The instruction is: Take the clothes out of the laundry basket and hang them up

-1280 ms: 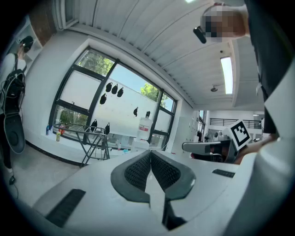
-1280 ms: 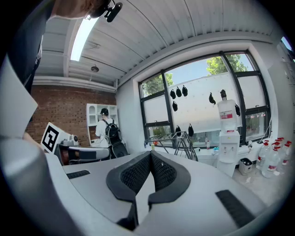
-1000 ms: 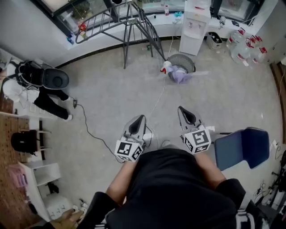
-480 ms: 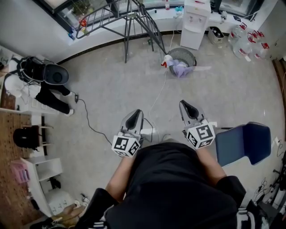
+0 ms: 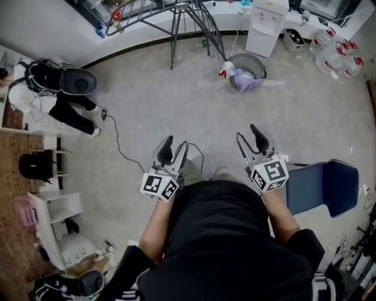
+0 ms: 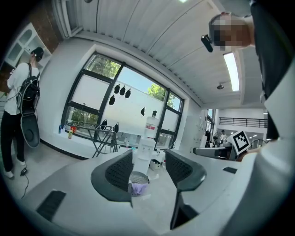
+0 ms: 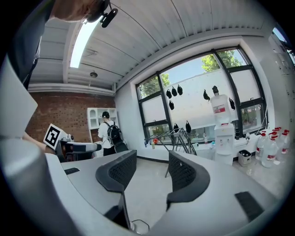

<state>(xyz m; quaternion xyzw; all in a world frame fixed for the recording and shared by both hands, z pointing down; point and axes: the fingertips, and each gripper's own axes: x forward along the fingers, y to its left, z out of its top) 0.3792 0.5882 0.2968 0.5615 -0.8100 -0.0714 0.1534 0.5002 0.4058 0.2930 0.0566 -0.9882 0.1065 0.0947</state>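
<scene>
Pale grey floor runs to a window wall, where a metal drying rack stands near a white water dispenser. Before the dispenser sits the mesh laundry basket, lilac clothes spilling over its rim. Well short of it, the left gripper and right gripper have just been opening: jaws wide, nothing between them.

The floor is pale grey, faintly speckled. The basket is dark grey mesh, and the clothes in it are lilac. The chair is deep blue, the dispenser white, the shirt black, the rack grey. The brick wall is red-brown.
</scene>
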